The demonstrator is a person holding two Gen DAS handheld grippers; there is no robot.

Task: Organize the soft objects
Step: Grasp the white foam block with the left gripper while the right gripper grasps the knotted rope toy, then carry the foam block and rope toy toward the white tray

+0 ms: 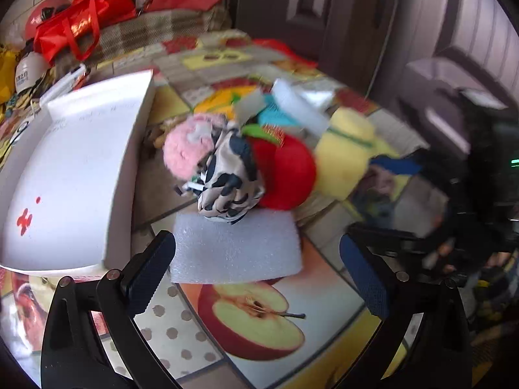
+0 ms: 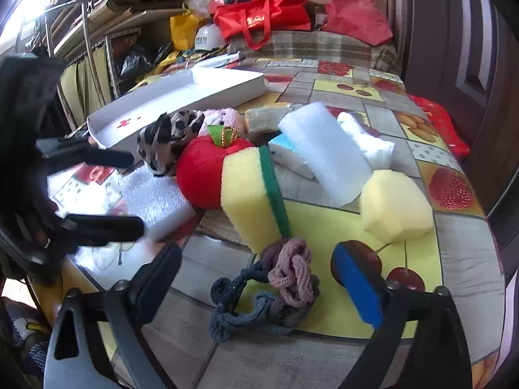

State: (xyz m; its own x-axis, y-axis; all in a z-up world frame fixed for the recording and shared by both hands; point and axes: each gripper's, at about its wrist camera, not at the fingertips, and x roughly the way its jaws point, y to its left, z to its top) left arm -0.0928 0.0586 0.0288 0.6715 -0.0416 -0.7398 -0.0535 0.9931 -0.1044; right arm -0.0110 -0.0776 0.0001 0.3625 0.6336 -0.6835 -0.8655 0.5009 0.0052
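Note:
A pile of soft things lies on the fruit-print tablecloth: a red plush apple [image 1: 285,175] [image 2: 201,175], a spotted cloth bundle [image 1: 227,181] [image 2: 168,142], a pink plush [image 1: 185,149], a yellow sponge with a green pad [image 2: 249,194], a plain yellow sponge [image 2: 395,207] and a white foam block [image 2: 324,152]. My left gripper [image 1: 256,246] [image 2: 129,191] stands open astride a flat white foam sheet [image 1: 236,249] [image 2: 152,201]; its pads do not press it. My right gripper [image 2: 256,253] is open over a braided knit cloth [image 2: 285,282] in brown, pink and grey-blue, without touching it.
A shallow white box [image 1: 74,168] [image 2: 181,97] with a red mark lies left of the pile. Red bags [image 2: 262,13] and a white helmet [image 2: 207,39] sit at the back. A folded white towel [image 2: 369,142] lies beyond the foam block. The table edge runs along the right, beside a dark door.

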